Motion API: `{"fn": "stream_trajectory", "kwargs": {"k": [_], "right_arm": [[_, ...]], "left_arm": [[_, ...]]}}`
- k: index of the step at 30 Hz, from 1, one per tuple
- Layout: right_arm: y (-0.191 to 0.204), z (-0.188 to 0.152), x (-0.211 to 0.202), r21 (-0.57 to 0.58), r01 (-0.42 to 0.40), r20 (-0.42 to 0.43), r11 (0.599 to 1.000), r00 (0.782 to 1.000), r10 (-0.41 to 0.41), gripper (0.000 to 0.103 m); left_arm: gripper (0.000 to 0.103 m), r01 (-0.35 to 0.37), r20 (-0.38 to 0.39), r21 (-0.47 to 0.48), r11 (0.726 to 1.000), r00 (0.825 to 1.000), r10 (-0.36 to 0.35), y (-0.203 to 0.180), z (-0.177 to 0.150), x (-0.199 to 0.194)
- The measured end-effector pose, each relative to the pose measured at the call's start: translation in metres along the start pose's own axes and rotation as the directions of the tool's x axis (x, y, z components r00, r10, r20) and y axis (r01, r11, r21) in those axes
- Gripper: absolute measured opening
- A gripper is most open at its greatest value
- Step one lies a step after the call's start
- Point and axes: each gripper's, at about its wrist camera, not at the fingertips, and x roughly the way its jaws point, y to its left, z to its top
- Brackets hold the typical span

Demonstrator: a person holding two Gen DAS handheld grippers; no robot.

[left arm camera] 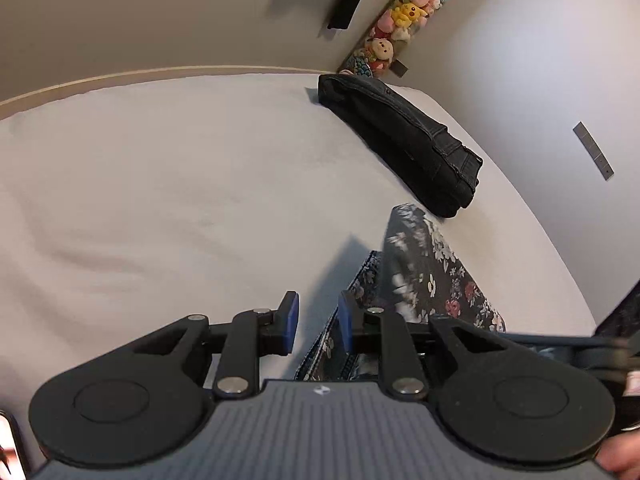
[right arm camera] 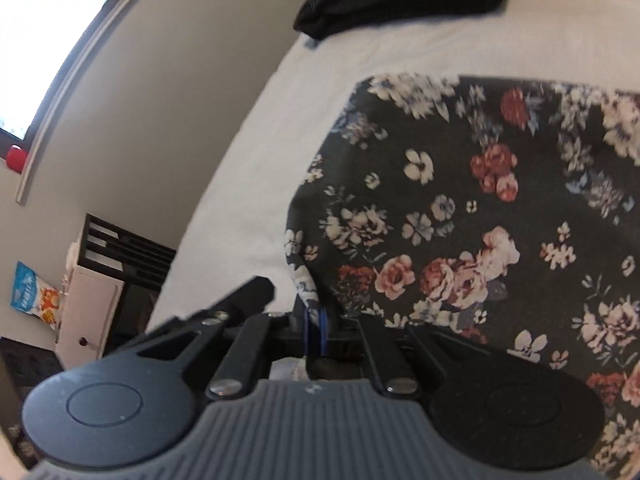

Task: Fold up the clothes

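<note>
The floral garment is a thin, dark fabric printed with roses and small white flowers. It looks light and limp, so it will probably sag and drape from any point it is held by and will not keep an edge straight on its own. It lies on the bed toward the side nearest the wall. Part of it is raised off the sheet in the left wrist view, though that part is blurred.

The right gripper is pressed together on a hem or corner of the garment, with a strip of cloth caught between its blue pads. A seam or hem of this kind seems the best place to hold such cloth (a single slippery layer could slide out). The left gripper is spread apart and holds nothing. It sits just beside the garment's near edge, where a second corner would be the natural place to pinch.

A folded pair of black jeans lies near the bed's far corner, close to the floral garment and apart from it. It could crowd a fold made in that direction. The rest of the sheet is bare. A column of plush toys hangs on the wall, well clear of the work.
</note>
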Motion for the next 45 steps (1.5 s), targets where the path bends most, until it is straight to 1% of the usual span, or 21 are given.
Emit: {"fn": "stream_trajectory", "kwargs": {"k": [5,6,8,10,14,16,18,21,24,26,27,28,29,31,34,36,37,39,41,43,45], "right_arm": [[-0.005,0.000,0.007,-0.016,0.006,-0.002,1.000,1.000,-0.006,0.009],[-0.004,0.000,0.004,-0.028,0.001,0.002,1.000,1.000,-0.001,0.012],[-0.001,-0.001,-0.005,-0.044,-0.006,0.007,0.999,1.000,0.007,0.024],[0.002,-0.003,-0.017,-0.072,0.000,0.027,0.997,1.000,0.002,0.041],[0.006,-0.013,-0.053,-0.154,0.045,0.119,0.987,0.993,-0.026,0.042],[0.000,-0.020,-0.073,-0.178,0.078,0.175,0.981,0.984,-0.046,0.042],[-0.012,-0.027,-0.092,-0.175,0.152,0.231,0.973,0.967,-0.110,0.042],[-0.034,-0.038,-0.120,-0.148,0.251,0.303,0.957,0.932,-0.197,0.042],[-0.063,-0.052,-0.139,-0.106,0.349,0.348,0.931,0.890,-0.294,0.045],[-0.083,-0.060,-0.144,-0.066,0.401,0.355,0.914,0.865,-0.354,0.046],[-0.092,-0.063,-0.147,-0.040,0.408,0.353,0.912,0.860,-0.369,0.047],[-0.100,-0.067,-0.148,-0.014,0.400,0.348,0.916,0.861,-0.371,0.050],[-0.106,-0.071,-0.148,0.007,0.380,0.340,0.925,0.869,-0.360,0.056],[-0.119,-0.078,-0.148,0.048,0.341,0.324,0.939,0.884,-0.338,0.061],[-0.126,-0.080,-0.136,0.064,0.300,0.295,0.952,0.905,-0.305,0.061],[-0.127,-0.080,-0.127,0.074,0.263,0.277,0.962,0.921,-0.273,0.059],[-0.127,-0.081,-0.123,0.079,0.240,0.272,0.968,0.929,-0.253,0.056],[-0.131,-0.082,-0.115,0.100,0.184,0.262,0.978,0.943,-0.204,0.038],[-0.132,-0.086,-0.119,0.111,0.160,0.287,0.981,0.940,-0.186,0.018],[-0.129,-0.087,-0.124,0.117,0.135,0.324,0.984,0.931,-0.166,0.012],[-0.128,-0.090,-0.132,0.134,0.107,0.354,0.985,0.924,-0.148,0.011]], "left_arm": [[0.024,0.004,0.008,0.023,1.000,1.000,-0.004,-0.005,0.000,0.000],[0.024,0.006,0.013,0.025,1.000,1.000,-0.006,-0.005,0.000,-0.001],[0.024,0.015,0.037,0.030,0.999,0.999,-0.016,-0.006,0.000,-0.005],[0.024,0.025,0.068,0.037,0.999,0.997,-0.028,-0.008,0.000,-0.012],[0.024,0.060,0.119,0.053,0.997,0.991,-0.066,-0.013,0.000,-0.021],[0.024,0.069,0.124,0.077,0.995,0.989,-0.079,-0.018,-0.001,-0.022],[0.024,0.070,0.126,0.106,0.992,0.989,-0.083,-0.023,-0.003,-0.023],[0.024,0.045,0.118,0.124,0.991,0.991,-0.059,-0.027,-0.003,-0.020],[0.025,0.024,0.074,0.112,0.993,0.997,-0.033,-0.023,-0.003,-0.011],[0.028,0.011,0.035,0.101,0.995,0.999,-0.015,-0.020,-0.004,-0.005],[0.031,0.001,0.016,0.103,0.995,1.000,-0.003,-0.019,-0.005,-0.002],[0.031,-0.011,0.001,0.106,0.994,1.000,0.011,-0.019,-0.007,0.001],[0.032,-0.023,-0.012,0.109,0.994,1.000,0.024,-0.018,-0.008,0.003],[0.032,-0.026,-0.022,0.111,0.993,0.999,0.028,-0.018,-0.010,0.006],[0.032,-0.021,-0.033,0.096,0.995,0.999,0.024,-0.016,-0.010,0.006],[0.025,-0.021,-0.048,0.077,0.997,0.999,0.025,-0.013,-0.010,0.009],[0.023,-0.020,-0.058,0.067,0.998,0.998,0.024,-0.011,-0.011,0.011],[0.018,-0.018,-0.069,0.058,0.998,0.997,0.022,-0.009,-0.011,0.014],[0.014,-0.013,-0.069,0.068,0.998,0.997,0.018,-0.011,-0.011,0.014],[0.011,-0.009,-0.070,0.080,0.997,0.997,0.015,-0.013,-0.012,0.014],[0.009,0.006,-0.085,0.083,0.997,0.996,0.001,-0.014,-0.013,0.017]]}}
